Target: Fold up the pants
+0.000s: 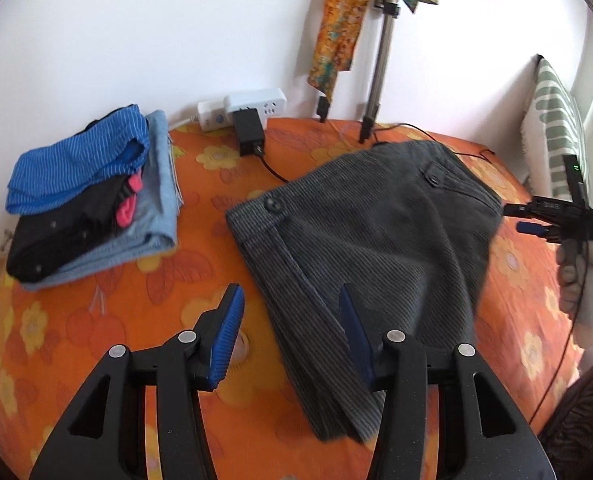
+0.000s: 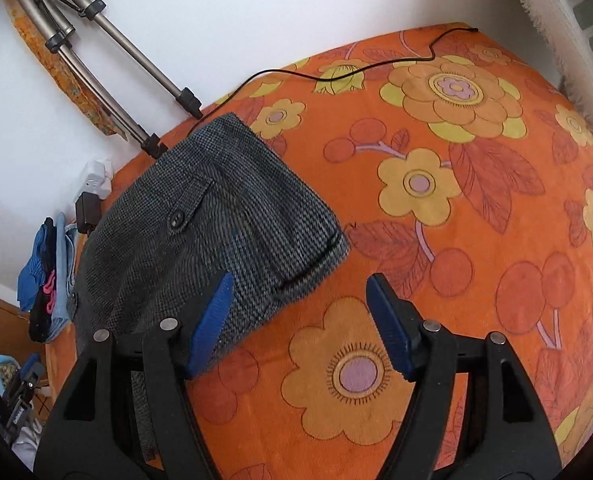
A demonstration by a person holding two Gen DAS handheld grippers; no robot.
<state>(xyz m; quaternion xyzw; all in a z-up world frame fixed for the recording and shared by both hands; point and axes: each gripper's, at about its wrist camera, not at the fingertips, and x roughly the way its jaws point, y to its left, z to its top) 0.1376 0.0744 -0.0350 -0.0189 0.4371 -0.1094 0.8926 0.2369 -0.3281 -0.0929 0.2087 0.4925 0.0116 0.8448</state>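
Dark grey corduroy pants [image 1: 368,232] lie folded into a compact stack on the orange flowered bed cover [image 1: 104,312]. They also show in the right wrist view [image 2: 200,216], button pocket up. My left gripper [image 1: 292,312] is open and empty, hovering over the near left edge of the pants. My right gripper [image 2: 300,300] is open and empty, above the near right corner of the pants. It also shows in the left wrist view [image 1: 536,224] at the right edge of the pants.
A pile of folded clothes [image 1: 88,196], blue striped on top, sits at the back left. A power strip with adapter [image 1: 244,116] and a cable [image 2: 336,74] lie by the wall. Tripod legs [image 1: 376,80] stand at the back. A green striped pillow [image 1: 552,136] leans at the right.
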